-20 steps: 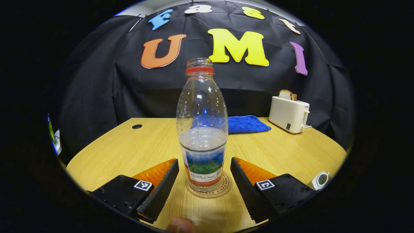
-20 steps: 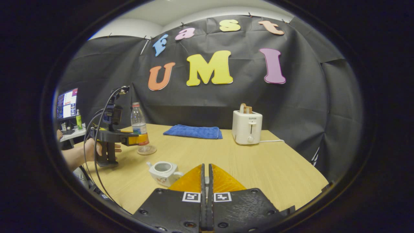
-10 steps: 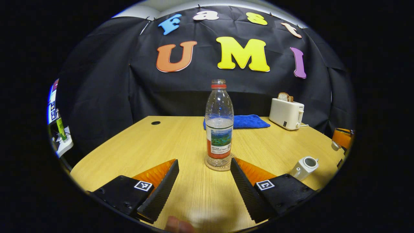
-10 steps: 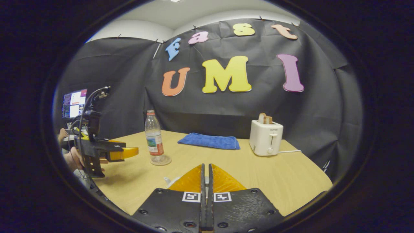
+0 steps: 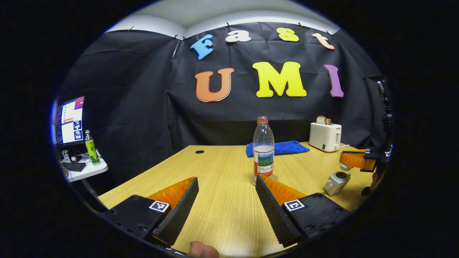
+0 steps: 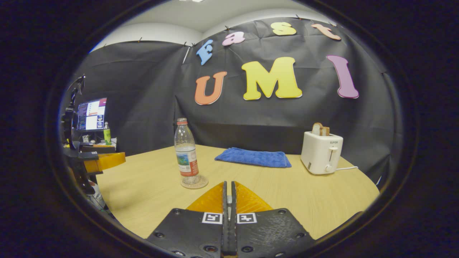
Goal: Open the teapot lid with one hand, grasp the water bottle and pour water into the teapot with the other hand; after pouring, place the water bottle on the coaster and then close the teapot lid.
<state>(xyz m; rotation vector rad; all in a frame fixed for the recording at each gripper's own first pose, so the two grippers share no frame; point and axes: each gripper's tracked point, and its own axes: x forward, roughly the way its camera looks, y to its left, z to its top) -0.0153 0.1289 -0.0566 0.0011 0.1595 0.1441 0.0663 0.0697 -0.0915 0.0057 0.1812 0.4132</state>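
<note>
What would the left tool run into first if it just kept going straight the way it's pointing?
Probably the water bottle on its coaster, which stands just ahead, slightly right of the open left tool's centre line; depth is hard to judge.

Bare wood lies between your jaws and the clear plastic water bottle [image 5: 263, 145] on its round coaster [image 6: 194, 182]. The small white teapot [image 5: 336, 182] blocks the right; blue towel [image 6: 253, 157] and white toaster [image 6: 321, 152] line the table's [image 5: 222, 200] back.
</note>
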